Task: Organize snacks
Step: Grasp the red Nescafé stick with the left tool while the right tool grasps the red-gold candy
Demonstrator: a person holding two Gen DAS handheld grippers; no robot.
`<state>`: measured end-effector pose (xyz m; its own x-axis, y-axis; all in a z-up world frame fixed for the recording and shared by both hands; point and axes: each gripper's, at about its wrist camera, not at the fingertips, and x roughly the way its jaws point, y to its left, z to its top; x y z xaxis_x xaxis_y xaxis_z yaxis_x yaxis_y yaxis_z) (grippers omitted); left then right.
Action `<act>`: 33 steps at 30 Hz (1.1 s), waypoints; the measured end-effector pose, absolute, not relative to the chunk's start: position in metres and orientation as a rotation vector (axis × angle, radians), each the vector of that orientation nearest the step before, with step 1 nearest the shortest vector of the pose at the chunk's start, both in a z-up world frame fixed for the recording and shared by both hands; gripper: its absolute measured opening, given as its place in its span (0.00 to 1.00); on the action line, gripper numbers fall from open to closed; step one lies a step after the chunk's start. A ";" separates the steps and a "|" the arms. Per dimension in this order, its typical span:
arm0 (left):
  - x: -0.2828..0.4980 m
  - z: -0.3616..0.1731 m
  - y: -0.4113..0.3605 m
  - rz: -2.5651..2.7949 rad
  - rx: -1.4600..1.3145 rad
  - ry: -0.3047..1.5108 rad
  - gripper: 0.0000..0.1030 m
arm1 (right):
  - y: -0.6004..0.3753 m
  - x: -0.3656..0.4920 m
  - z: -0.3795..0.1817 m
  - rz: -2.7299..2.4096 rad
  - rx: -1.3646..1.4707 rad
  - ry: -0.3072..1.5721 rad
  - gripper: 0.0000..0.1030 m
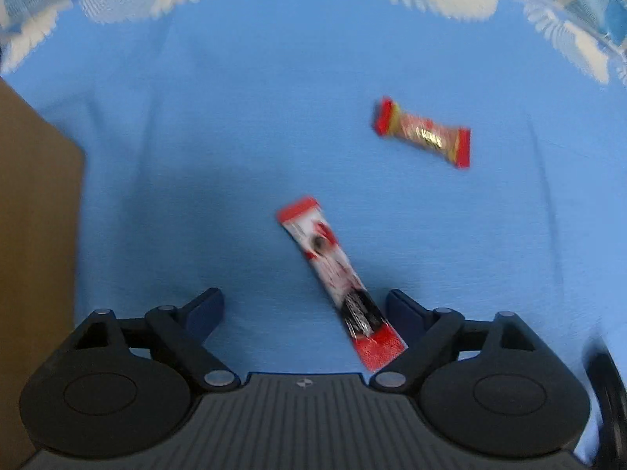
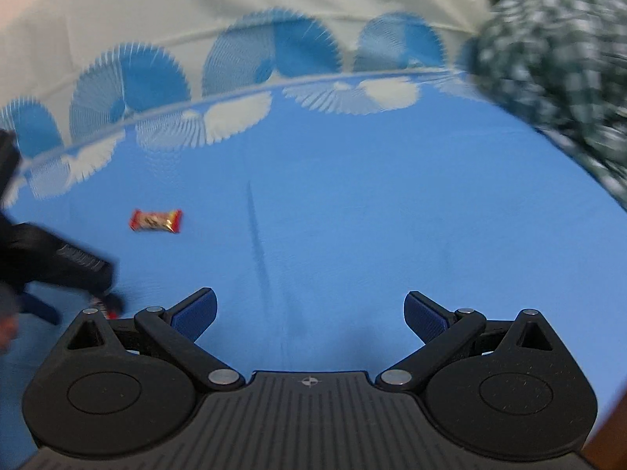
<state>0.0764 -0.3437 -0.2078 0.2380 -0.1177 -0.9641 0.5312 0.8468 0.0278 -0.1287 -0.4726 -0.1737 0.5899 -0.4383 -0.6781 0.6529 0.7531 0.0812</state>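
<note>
Surface: blue cloth (image 1: pixel 274 117) w/ white-and-blue fan-pattern border along far edge. Landmark for all places = long red/white stick pack (image 1: pixel 337 278).

Left wrist view: L gripper (image 1: pixel 305 305) points steeply down at cloth, jaws wide, nothing pressed between pads. Stick pack lies flat on cloth, diagonal, top end up-left, bottom end down-right. Its lower end sits just inside the right-hand finger (image 1: pixel 407 313), at or near that finger; contact cannot tell (motion blur). Left-hand finger well apart from pack. Upper half of pack reaches out beyond fingertips.

Small red/gold candy (image 1: pixel 423 133) lies flat on cloth, up and right of stick pack, apart from it, slightly tilted. Brown cardboard box (image 1: pixel 35 235) stands left of stick pack, at frame's left edge; only one side shows, contents not visible.

Right wrist view: R gripper (image 2: pixel 309 313) over bare blue cloth, jaws wide, nothing between them. Same candy (image 2: pixel 156 221) seen left of centre. L gripper (image 2: pixel 58 262) shows as dark blurred shape at left edge, low over cloth; a red/white scrap under it = stick pack (image 2: pixel 106 309), mostly hidden. Green checked fabric (image 2: pixel 556 58) at upper right, far from stick pack, blurred; what it is cannot tell.

Both views motion-blurred.
</note>
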 end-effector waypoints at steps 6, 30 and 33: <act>0.105 -0.208 -0.300 -0.442 0.370 1.251 0.85 | -0.484 -0.035 -0.213 -0.428 0.127 0.701 0.99; 0.134 -0.200 -0.361 -0.617 0.405 1.214 0.53 | -0.493 0.043 -0.219 -0.205 0.027 0.644 0.99; 0.133 -0.197 -0.353 -0.625 0.393 1.201 0.12 | -0.485 0.049 -0.217 -0.138 -0.024 0.636 0.91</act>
<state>0.1334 -0.3531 -0.1966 0.2255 -0.2381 -0.9447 0.6366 0.7701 -0.0421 0.0495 -0.4848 -0.2171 0.7957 -0.1357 -0.5903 0.1211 0.9905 -0.0644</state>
